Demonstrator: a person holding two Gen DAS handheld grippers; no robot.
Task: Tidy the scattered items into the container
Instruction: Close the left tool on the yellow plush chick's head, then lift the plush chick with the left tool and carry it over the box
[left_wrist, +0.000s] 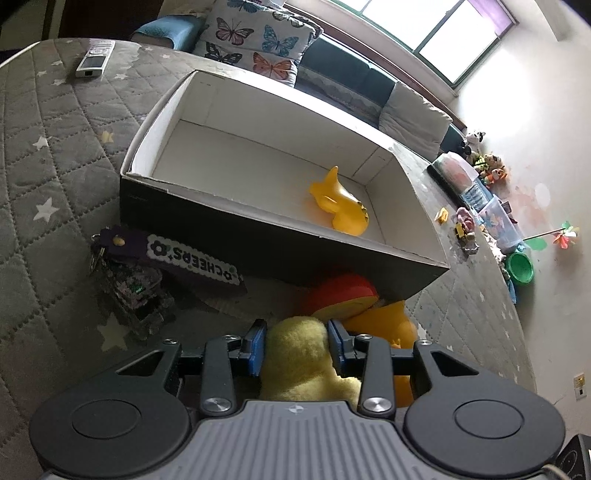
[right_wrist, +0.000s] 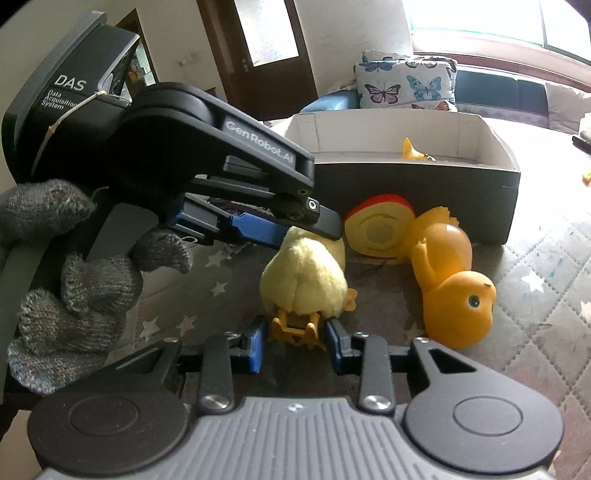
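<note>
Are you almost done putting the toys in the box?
Not yet. One yellow toy already lies in the box. The left tongs are closed on the plush chick; the right tongs sit open around its feet. The rubber duck, the red-and-yellow toy and the keychain are outside the box.

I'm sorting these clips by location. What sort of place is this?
Most likely a home living room: a sofa with butterfly cushions under a window, a quilted star-print cover, and toys along the wall.
</note>
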